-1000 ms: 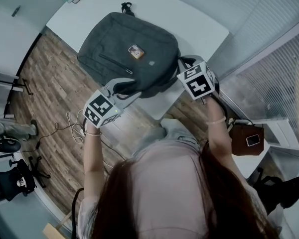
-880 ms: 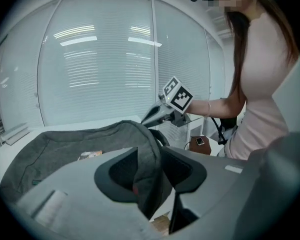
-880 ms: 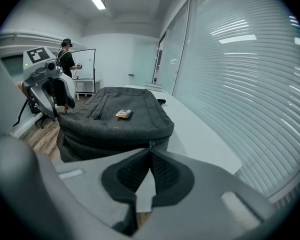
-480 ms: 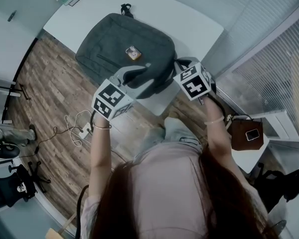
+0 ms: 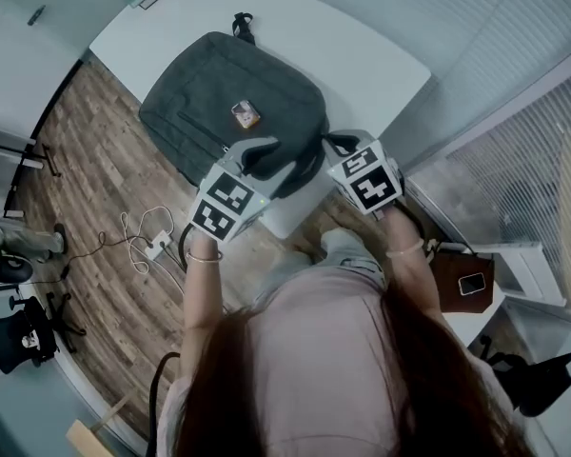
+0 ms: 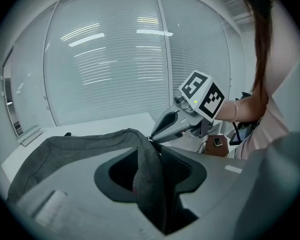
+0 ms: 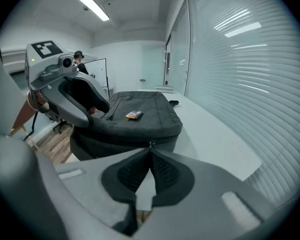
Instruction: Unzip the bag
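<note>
Left gripper view: left tongs point(image 6: 148, 153) are clamped on a raised fold of the bag point(image 6: 65, 156). Grey fabric runs up between the pads and drapes back toward the camera. Right tongs point(image 6: 155, 135) come in from the right, with their tips at the same ridge of fabric, just beside the fold.

Right gripper view: right tongs are closed, tips pinched on the small metal pull point(image 7: 150, 145) at the bag's near edge. The rest of the bag stretches away behind it, flat on the table point(image 7: 215, 134).

Head view:
- The bag lies flat on the white table, its near end at the table's near corner, close to the person.
- Both tongs meet at that end, side by side and close together.
- The near edge is lifted where the left tongs grip it.
- A small orange-and-white tag point(image 5: 246, 114) sits on the bag's top panel, about mid-way.
- A dark strap loop point(image 5: 242, 22) is at the far end.
- Can't tell how far the zip is open.

Off the table:
- Cables point(image 5: 143, 241) lie on the wood floor point(image 5: 95, 141) to the left.
- A brown case point(image 5: 454, 269) with a phone point(image 5: 470, 283) on it is to the right.
- Blinds point(image 5: 542, 150) run along the right side.
</note>
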